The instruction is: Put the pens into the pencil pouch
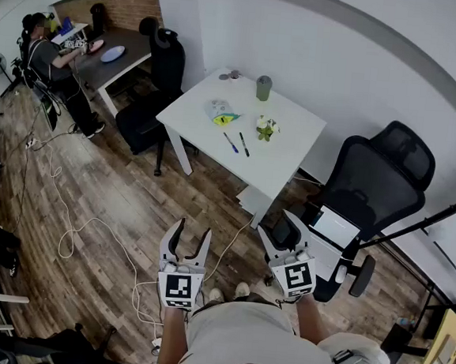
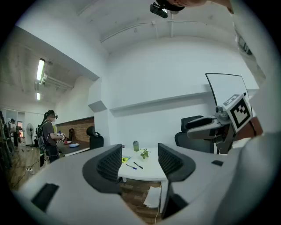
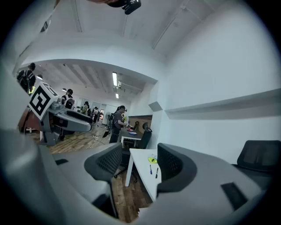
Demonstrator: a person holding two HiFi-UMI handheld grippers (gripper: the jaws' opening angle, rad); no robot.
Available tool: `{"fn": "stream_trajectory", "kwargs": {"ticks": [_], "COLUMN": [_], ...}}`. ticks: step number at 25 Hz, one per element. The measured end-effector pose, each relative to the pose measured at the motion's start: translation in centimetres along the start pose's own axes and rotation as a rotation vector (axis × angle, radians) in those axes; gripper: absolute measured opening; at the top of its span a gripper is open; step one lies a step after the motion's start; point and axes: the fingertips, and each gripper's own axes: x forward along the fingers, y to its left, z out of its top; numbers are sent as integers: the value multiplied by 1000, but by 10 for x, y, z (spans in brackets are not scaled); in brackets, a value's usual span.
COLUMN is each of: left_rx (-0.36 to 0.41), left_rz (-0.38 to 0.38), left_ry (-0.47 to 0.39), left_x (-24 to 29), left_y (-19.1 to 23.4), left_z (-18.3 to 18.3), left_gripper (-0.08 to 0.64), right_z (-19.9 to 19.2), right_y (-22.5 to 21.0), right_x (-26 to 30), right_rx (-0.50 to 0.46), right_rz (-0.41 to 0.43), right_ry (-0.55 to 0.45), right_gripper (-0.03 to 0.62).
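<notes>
A white table (image 1: 281, 162) stands across the wooden floor, well ahead of me. On it lie a grey pencil pouch with a yellow patch (image 1: 223, 112), a blue pen (image 1: 231, 143) and a black pen (image 1: 244, 144) side by side. My left gripper (image 1: 192, 230) and right gripper (image 1: 281, 224) are held level in front of my body, far short of the table, both open and empty. In the left gripper view the pens (image 2: 134, 166) and pouch (image 2: 125, 159) show small between the jaws. In the right gripper view the pens (image 3: 153, 170) lie on the table's near part.
A small potted plant (image 1: 266, 127) and a green cup (image 1: 264, 88) also stand on the table. A black office chair (image 1: 379, 182) is at its right, another (image 1: 152, 91) at its left. Cables (image 1: 72, 235) trail over the floor. A person (image 1: 45, 54) sits at a dark desk far left.
</notes>
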Motion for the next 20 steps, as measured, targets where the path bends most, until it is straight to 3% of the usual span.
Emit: {"fn": "stream_trajectory", "kwargs": {"ticks": [11, 20], "left_rx": [6, 8], "left_rz": [49, 64], "left_ry": [15, 19], "left_x": [31, 71], "left_y": [-31, -10], "left_z": [5, 0], "left_gripper": [253, 252], "right_z": [-16, -26], "right_y": [-21, -31], "right_x": [9, 53], "right_rx": [48, 43], "right_rz": [90, 123], "right_ry": [7, 34], "right_gripper": [271, 270]}}
